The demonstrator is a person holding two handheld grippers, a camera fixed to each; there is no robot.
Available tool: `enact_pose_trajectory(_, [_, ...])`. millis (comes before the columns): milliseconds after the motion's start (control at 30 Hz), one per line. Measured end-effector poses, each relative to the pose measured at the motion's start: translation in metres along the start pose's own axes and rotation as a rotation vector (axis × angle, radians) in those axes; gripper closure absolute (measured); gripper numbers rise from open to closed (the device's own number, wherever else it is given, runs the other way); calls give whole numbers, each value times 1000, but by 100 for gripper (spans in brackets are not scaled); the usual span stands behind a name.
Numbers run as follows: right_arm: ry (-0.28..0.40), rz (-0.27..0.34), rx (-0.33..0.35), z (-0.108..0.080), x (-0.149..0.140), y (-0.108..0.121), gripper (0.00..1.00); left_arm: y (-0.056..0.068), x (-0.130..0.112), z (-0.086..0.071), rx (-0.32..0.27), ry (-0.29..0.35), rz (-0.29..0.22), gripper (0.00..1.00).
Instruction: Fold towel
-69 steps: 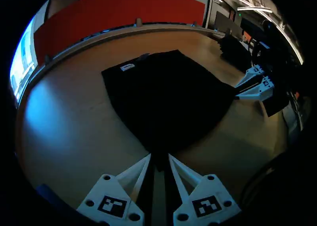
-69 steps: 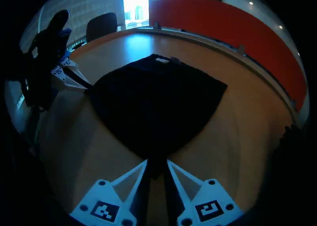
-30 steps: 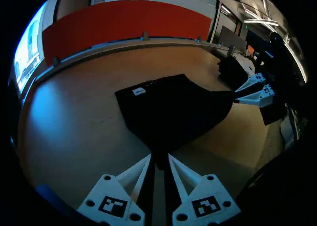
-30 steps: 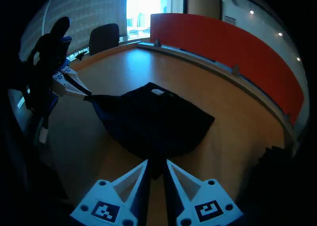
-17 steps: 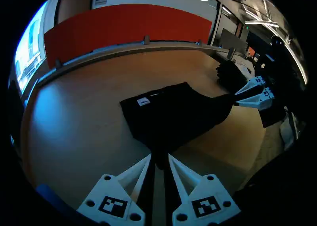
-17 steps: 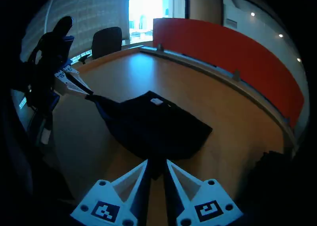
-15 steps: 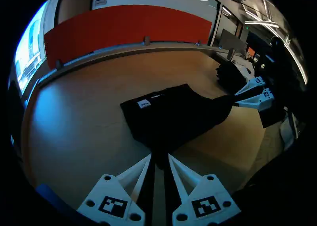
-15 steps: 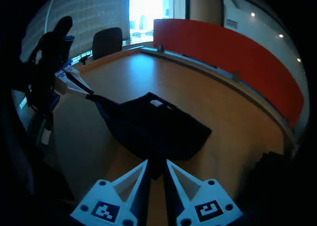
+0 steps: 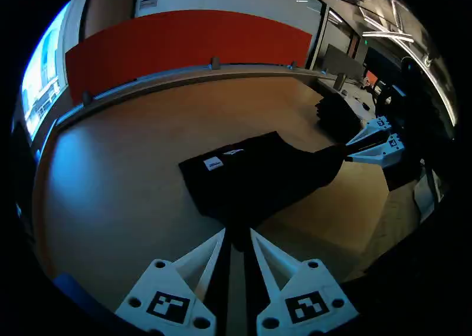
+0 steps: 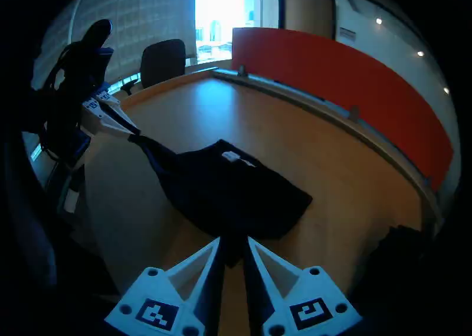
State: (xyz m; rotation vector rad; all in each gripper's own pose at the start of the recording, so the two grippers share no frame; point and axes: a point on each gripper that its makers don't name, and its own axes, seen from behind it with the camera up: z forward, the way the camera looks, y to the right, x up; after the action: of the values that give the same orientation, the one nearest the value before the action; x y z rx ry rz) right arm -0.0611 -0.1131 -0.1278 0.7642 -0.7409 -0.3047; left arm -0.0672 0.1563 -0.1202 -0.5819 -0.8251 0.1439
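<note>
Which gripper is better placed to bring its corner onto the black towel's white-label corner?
Left, likely. The left gripper pinches the black cloth towel straight across from its small white label; the right gripper holds the other near corner.

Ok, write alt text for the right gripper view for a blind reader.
A dark towel, partly lifted off a wooden table, is held by two corners: the right gripper pinches the near one, the left gripper the one at far left. A red partition and an office chair stand behind.
</note>
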Motion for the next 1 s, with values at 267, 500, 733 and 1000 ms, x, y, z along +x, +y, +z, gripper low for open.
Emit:
enact_pose_trajectory(267, [-1, -1, 3, -11, 3, -4, 82, 7, 3, -10, -12, 2, -11, 86])
enact_pose_trajectory(500, [-4, 1, 8, -13, 4, -6, 81, 9, 6, -11, -20, 4, -12, 86])
enact_pose_trajectory(733, [-6, 7, 8, -11, 4, -6, 82, 7, 7, -10, -20, 6, -18, 86])
enact_pose_trajectory(1000, [-9, 10, 4, -4, 5, 1, 82, 0, 13, -2, -8, 17, -21, 86])
